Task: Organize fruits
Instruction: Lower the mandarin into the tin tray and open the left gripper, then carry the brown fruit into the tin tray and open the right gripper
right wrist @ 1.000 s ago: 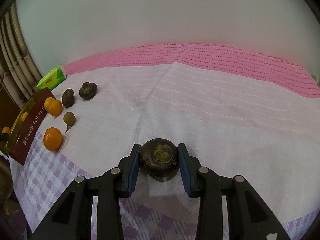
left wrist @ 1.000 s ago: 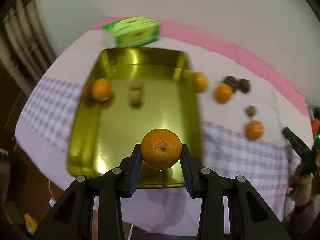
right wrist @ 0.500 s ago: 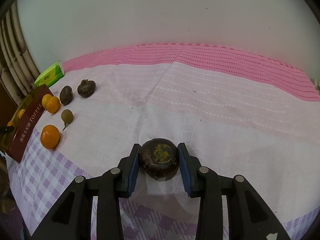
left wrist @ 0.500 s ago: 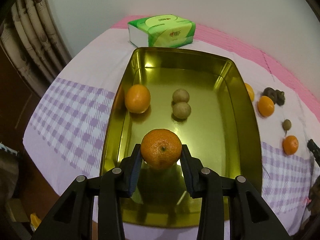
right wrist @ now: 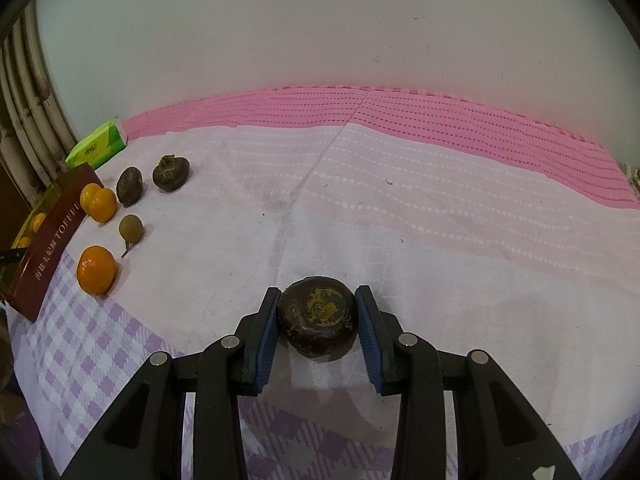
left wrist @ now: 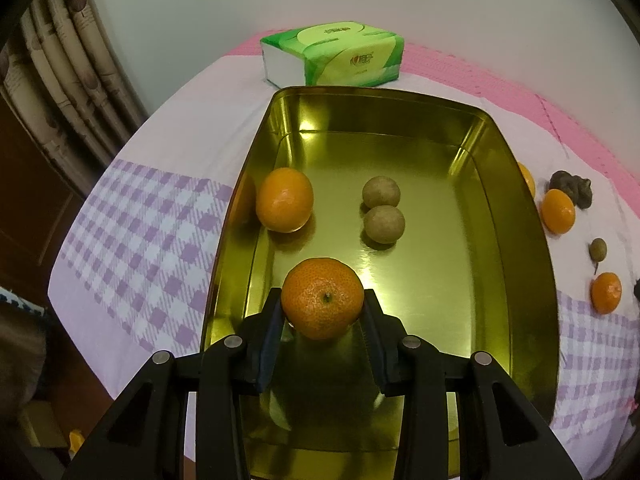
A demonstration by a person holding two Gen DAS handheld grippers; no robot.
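Left hand-held gripper [left wrist: 323, 312] pinches a round orange tangerine [left wrist: 322, 298] over the shiny gold metal tray [left wrist: 520, 216], ready for dropping; right hand-held gripper [right wrist: 317, 320] clamps a dark brown round fruit [right wrist: 317, 322], waiting

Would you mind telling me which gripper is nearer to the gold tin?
Left. The left gripper, shut on a tangerine, hangs directly over the gold tin. The right gripper, holding a dark brown fruit, sits out on the tablecloth, well away from the tin.

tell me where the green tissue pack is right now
In the left wrist view the green tissue pack lies on the pink-and-white cloth just beyond the far end of the gold metal tray, near the wall.
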